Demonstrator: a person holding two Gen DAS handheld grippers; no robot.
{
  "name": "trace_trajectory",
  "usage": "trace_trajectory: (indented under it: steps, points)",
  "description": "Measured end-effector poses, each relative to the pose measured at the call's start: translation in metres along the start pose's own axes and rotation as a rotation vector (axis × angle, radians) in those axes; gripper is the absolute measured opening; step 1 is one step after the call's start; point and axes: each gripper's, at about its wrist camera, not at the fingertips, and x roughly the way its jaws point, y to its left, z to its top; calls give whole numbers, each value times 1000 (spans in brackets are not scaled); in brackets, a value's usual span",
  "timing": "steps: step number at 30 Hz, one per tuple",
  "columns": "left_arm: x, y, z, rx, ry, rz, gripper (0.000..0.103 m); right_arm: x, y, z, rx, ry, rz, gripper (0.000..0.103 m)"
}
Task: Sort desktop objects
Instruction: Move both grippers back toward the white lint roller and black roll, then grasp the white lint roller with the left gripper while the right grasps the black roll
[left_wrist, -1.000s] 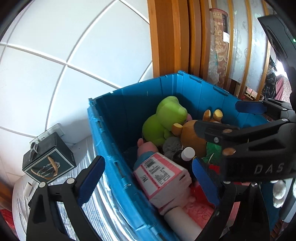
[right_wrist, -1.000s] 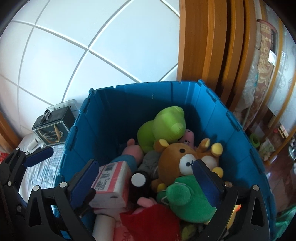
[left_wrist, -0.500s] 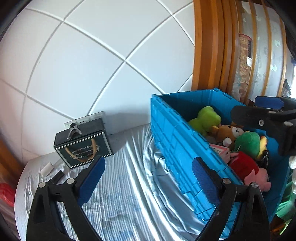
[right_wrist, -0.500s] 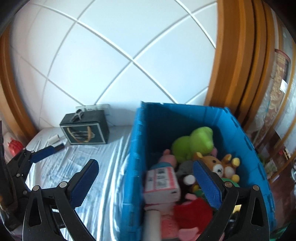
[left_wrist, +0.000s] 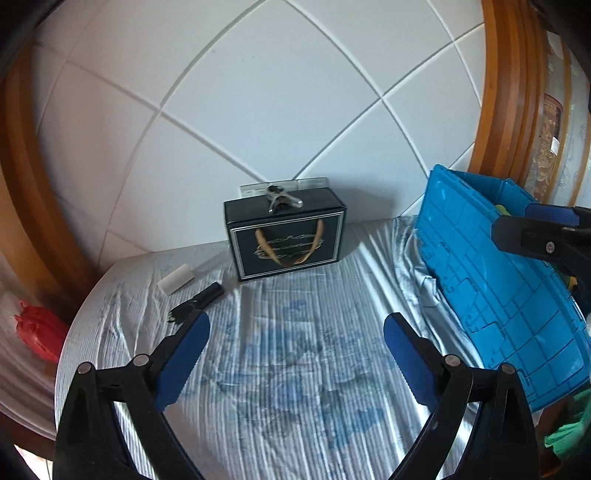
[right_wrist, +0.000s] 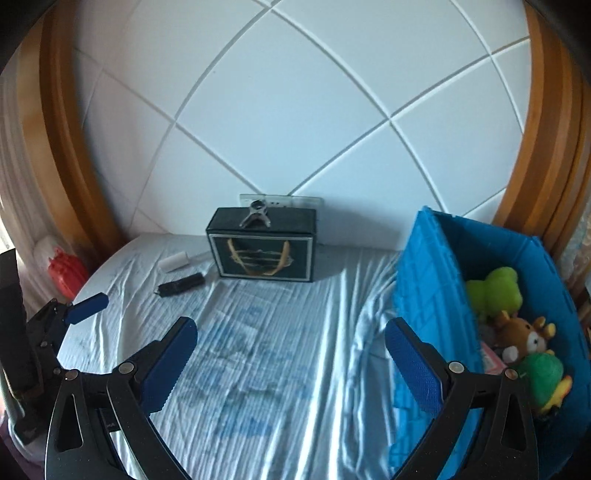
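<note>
Nearest you, both sets of jaws stood released with nothing between them: your left gripper (left_wrist: 295, 354) and your right gripper (right_wrist: 291, 354) each hung over bare cloth of the surface, a rounded top under a wrinkled pale blue-and-white striped sheet (left_wrist: 295, 369). Both pointed steeply downward and forward toward the black rectangular gift box with gold ribbon handles (left_wrist: 284, 236), which stood upright against the white tiled wall (left_wrist: 258, 110).

Take that box as your landmark. In front of it and to its left lay the small black cylindrical tube (left_wrist: 197, 301) and, just beyond that, the small white rectangular block (left_wrist: 173, 282), close together but apart. On the box's lid sat a silver metal clip (left_wrist: 281, 197). To the box's right, well apart, stood the blue plastic crate (right_wrist: 436, 295), holding plush toys: a lime-green one (right_wrist: 495, 291), a brown bear (right_wrist: 524, 336) and a darker green one (right_wrist: 543, 373).

The risks, as I judged them: the tube looked likely to roll on the creased sheet if a pad nudged it before closing. The block lay close enough to be knocked. Your grippers were near each other, so crossing paths could make them collide.
</note>
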Motion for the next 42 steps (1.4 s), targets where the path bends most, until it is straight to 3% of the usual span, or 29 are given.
trace_trajectory:
  steps: [7,13,17,21,26,32,35,38,41,42]
  points:
    - [-6,84,-52,-112,31,112,96,70,80,-16,-30,89,131,103]
    - [-1,152,-83,-200,86,145,96,113,127,-33,-51,151,209,103]
    - [10,209,-90,-229,89,149,96,138,160,-34,-32,189,203,103]
    - [34,264,-91,-168,95,114,96,172,189,-28,83,196,184,103]
    - [85,325,-87,-53,127,30,96,227,218,-30,286,263,129,103]
    - [159,370,-68,-22,169,-46,96,276,248,-27,417,312,40,102]
    - [202,384,-57,-17,184,-75,96,312,257,-20,462,338,3,88]
    - [254,389,-47,15,199,-82,96,357,259,-14,513,358,-11,85]
    - [310,386,-36,40,211,-110,92,402,256,-9,562,366,-33,66]
    - [327,384,-31,47,211,-121,90,413,254,-8,577,369,-34,65]
